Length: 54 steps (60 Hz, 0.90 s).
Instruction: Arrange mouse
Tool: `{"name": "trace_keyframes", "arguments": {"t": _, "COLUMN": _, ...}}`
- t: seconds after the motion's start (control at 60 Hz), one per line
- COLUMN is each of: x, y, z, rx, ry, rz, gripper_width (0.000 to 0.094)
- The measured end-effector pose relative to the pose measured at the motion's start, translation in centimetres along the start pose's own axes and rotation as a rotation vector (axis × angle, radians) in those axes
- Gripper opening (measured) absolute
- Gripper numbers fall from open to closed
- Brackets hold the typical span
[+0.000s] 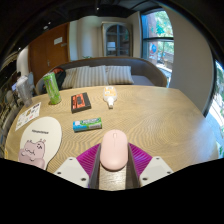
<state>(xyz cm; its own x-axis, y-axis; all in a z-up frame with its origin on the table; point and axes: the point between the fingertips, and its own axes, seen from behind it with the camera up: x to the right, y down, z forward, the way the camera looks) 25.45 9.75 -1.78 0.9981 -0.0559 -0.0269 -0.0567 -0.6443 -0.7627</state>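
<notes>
A pale pink computer mouse (113, 148) sits between my gripper's (113, 160) two fingers, its rear end held by the magenta pads (88, 155), which press on both its sides. It hangs over the wooden table (150, 115) near the front edge. A white mouse mat (35, 140) with a pink animal picture lies on the table to the left of the fingers.
Beyond the fingers lie a green and blue box (87, 125), a dark red and black item (81, 101), and a small white object (109, 97). A green cup (51, 87) stands at the far left. A cushioned bench (100, 75) runs behind the table.
</notes>
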Motion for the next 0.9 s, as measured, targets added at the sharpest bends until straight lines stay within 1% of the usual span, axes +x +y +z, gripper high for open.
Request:
{"name": "trace_keyframes", "arguments": {"t": 0.083, "x": 0.1, "y": 0.3, "z": -0.2, "rx": 0.005, "ry": 0.019, "rz": 0.024, "gripper_width": 0.0471}}
{"name": "trace_keyframes", "arguments": {"t": 0.183, "x": -0.1, "y": 0.4, "z": -0.7, "rx": -0.055, "ry": 0.042, "rz": 0.053, "gripper_width": 0.0407}}
{"name": "trace_keyframes", "arguments": {"t": 0.2, "x": -0.4, "y": 0.0, "z": -1.0, "rx": -0.057, "ry": 0.041, "rz": 0.057, "gripper_width": 0.038}}
{"name": "trace_keyframes", "arguments": {"t": 0.233, "x": -1.2, "y": -1.6, "z": -2.1, "rx": -0.025, "ry": 0.039, "rz": 0.063, "gripper_width": 0.0363}}
{"name": "trace_keyframes", "arguments": {"t": 0.267, "x": -2.9, "y": -4.0, "z": -3.6, "rx": 0.03, "ry": 0.025, "rz": 0.048, "gripper_width": 0.0349}}
{"name": "trace_keyframes", "arguments": {"t": 0.35, "x": -9.4, "y": -9.3, "z": -7.0, "rx": 0.137, "ry": -0.029, "rz": 0.006, "gripper_width": 0.0347}}
{"name": "trace_keyframes", "arguments": {"t": 0.383, "x": -12.7, "y": -11.0, "z": -7.8, "rx": 0.164, "ry": -0.066, "rz": 0.005, "gripper_width": 0.0347}}
{"name": "trace_keyframes", "arguments": {"t": 0.433, "x": -17.2, "y": -11.6, "z": -8.0, "rx": 0.182, "ry": -0.098, "rz": -0.004, "gripper_width": 0.0347}}
{"name": "trace_keyframes", "arguments": {"t": 0.483, "x": -20.9, "y": -11.2, "z": -7.4, "rx": 0.185, "ry": -0.107, "rz": -0.028, "gripper_width": 0.0346}}
{"name": "trace_keyframes", "arguments": {"t": 0.567, "x": -25.1, "y": -7.4, "z": -5.2, "rx": 0.118, "ry": -0.096, "rz": -0.033, "gripper_width": 0.0344}}
{"name": "trace_keyframes", "arguments": {"t": 0.667, "x": -26.5, "y": -2.4, "z": -2.4, "rx": 0.039, "ry": -0.042, "rz": -0.021, "gripper_width": 0.0345}}
{"name": "trace_keyframes", "arguments": {"t": 0.733, "x": -26.7, "y": 0.3, "z": -1.0, "rx": 0.007, "ry": -0.016, "rz": -0.009, "gripper_width": 0.0346}}
{"name": "trace_keyframes", "arguments": {"t": 0.75, "x": -26.7, "y": 1.0, "z": -0.8, "rx": -0.005, "ry": -0.008, "rz": -0.006, "gripper_width": 0.0353}}
{"name": "trace_keyframes", "arguments": {"t": 0.767, "x": -26.7, "y": 0.3, "z": -0.7, "rx": 0.039, "ry": -0.001, "rz": 0.003, "gripper_width": 0.0365}}
{"name": "trace_keyframes", "arguments": {"t": 0.833, "x": -26.3, "y": 0.2, "z": -0.6, "rx": 0.051, "ry": 0.031, "rz": 0.009, "gripper_width": 0.0439}}
{"name": "trace_keyframes", "arguments": {"t": 0.9, "x": -26.4, "y": 0.7, "z": -0.9, "rx": -0.001, "ry": 0.044, "rz": 0.018, "gripper_width": 0.0506}}
